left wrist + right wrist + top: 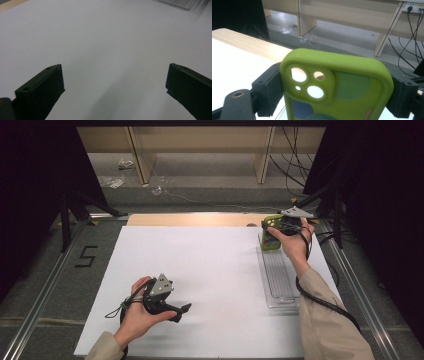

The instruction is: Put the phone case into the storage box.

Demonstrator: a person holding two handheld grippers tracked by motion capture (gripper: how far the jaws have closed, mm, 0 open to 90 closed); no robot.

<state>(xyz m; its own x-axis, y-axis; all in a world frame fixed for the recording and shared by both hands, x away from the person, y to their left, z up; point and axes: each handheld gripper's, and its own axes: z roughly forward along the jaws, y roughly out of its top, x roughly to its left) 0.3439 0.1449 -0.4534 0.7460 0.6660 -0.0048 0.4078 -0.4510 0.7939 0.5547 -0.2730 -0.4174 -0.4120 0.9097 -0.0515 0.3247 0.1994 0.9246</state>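
Observation:
A lime-green phone case with camera cut-outs stands upright between the jaws of my right gripper, which is shut on its two long sides. From above, the green phone case is held over the far end of a clear plastic tray at the right of the white mat. My left gripper rests low over the mat's near left part, held in a hand. Its two black jaws stand wide apart with nothing between them, and the left gripper looks across bare white mat.
The white mat covers most of the table, with a strip of wood showing at its far edge. The clear tray's corner lies ahead of the left gripper. Cables and wooden furniture legs stand on the floor beyond the table.

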